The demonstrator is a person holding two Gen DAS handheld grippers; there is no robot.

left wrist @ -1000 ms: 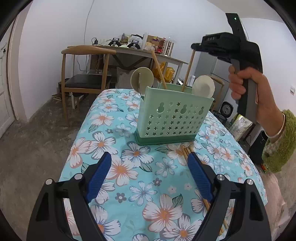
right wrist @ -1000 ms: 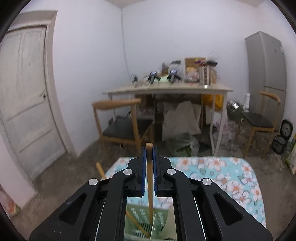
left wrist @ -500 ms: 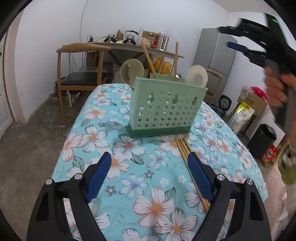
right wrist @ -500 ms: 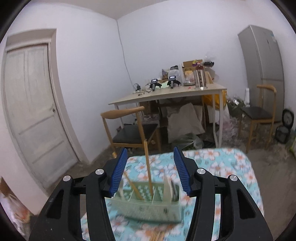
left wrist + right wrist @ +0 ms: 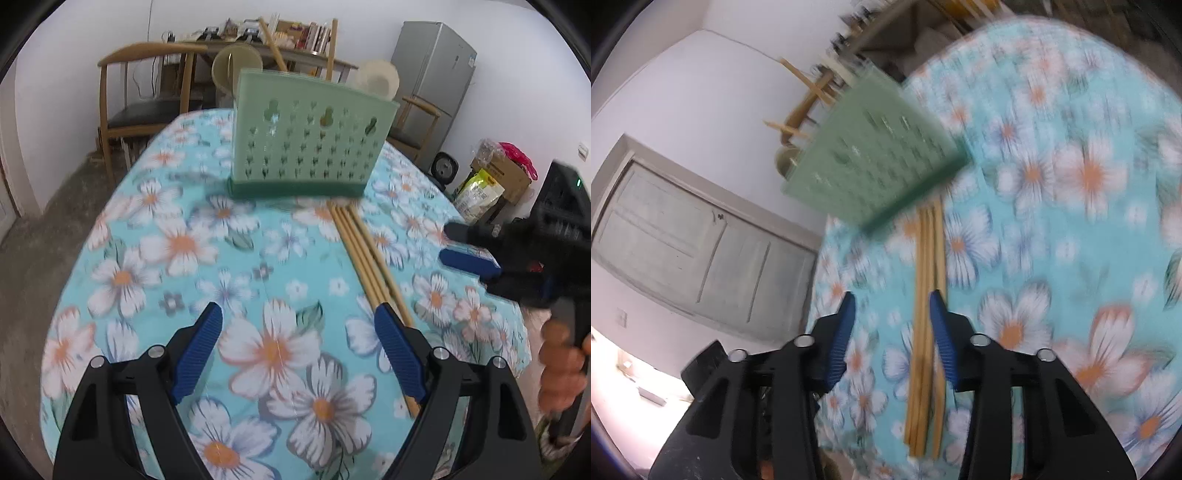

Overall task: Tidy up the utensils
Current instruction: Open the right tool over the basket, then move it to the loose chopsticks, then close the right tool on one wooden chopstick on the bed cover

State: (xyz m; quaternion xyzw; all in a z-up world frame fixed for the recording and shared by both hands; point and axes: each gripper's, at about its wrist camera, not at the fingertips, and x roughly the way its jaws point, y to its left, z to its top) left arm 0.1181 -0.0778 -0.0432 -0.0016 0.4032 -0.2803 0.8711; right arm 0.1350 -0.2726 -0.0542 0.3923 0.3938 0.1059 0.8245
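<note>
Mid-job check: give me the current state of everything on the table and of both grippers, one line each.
Green utensil holder: upright on the tablecloth, chopsticks and spoons standing in it.
Loose chopsticks: lying bundled flat on the tablecloth, in front of the holder.
Left gripper: open wide, empty.
Right gripper: closing, chopsticks between its pads, not yet pressed.

A utensil caddy (image 5: 312,142) stands on the table (image 5: 147,240) toward its far end, with chopsticks (image 5: 273,48) upright in it. More loose chopsticks (image 5: 364,254) lie bundled on the cloth just before its right corner. Behind the table stand a chair (image 5: 140,92) at left and a refrigerator (image 5: 432,81) at right.
</note>
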